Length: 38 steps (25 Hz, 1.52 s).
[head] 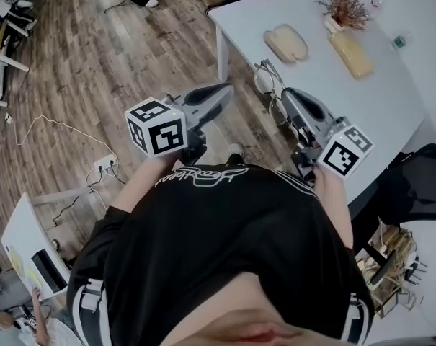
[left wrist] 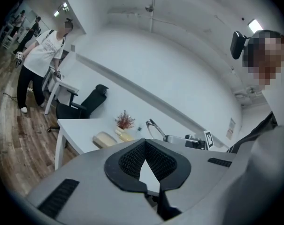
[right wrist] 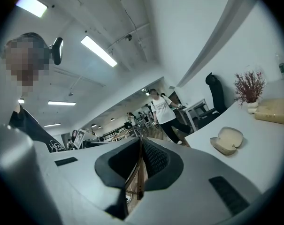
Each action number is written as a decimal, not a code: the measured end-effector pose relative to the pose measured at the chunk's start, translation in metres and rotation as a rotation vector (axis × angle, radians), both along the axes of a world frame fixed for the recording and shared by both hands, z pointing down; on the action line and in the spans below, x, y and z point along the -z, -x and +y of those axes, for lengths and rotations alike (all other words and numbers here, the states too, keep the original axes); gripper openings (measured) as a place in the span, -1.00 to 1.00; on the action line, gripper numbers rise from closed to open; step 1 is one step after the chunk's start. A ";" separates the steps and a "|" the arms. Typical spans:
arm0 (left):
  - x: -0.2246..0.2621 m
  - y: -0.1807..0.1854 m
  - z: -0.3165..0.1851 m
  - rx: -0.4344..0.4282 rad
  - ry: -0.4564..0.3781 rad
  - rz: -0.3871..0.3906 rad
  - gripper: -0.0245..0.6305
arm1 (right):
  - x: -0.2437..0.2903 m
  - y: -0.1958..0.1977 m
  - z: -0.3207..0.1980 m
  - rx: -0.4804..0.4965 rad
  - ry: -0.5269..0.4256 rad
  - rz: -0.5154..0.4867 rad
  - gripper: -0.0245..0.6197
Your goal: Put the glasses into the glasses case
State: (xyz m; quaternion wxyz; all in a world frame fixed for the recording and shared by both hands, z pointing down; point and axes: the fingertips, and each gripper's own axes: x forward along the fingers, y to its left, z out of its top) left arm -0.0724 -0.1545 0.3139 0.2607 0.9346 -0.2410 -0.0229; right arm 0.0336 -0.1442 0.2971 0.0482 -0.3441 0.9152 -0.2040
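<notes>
Here, glasses (head: 265, 80) clamped in right gripper (head: 285, 94), lens row along table (head: 390, 99) edge

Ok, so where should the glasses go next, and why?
Probably a short carry forward over the table toward the glasses case. The right gripper is shut on a side arm of the glasses, which hang near the table's edge. The case lies open farther in on the table, apart from them, so closing that gap seems the sensible next step.

One head camera, two gripper views.
Head view looks steeply down; gripper views look level along their fingers (left wrist: 127, 161), all sharing the counter (head: 390, 107) and apparently the glasses case (head: 286, 43).
</notes>
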 end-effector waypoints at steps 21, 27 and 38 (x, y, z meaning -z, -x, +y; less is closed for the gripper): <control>-0.040 -0.099 -0.165 -0.064 0.105 -0.082 -0.91 | -0.039 -0.097 -0.170 -0.072 0.081 -0.047 -0.86; -0.048 -0.118 -0.191 -0.074 0.123 -0.106 -0.91 | -0.052 -0.114 -0.197 -0.084 0.096 -0.041 -0.86; -0.058 -0.126 -0.218 -0.074 0.156 -0.111 -0.91 | -0.087 -0.129 -0.246 -0.132 0.118 0.078 -0.86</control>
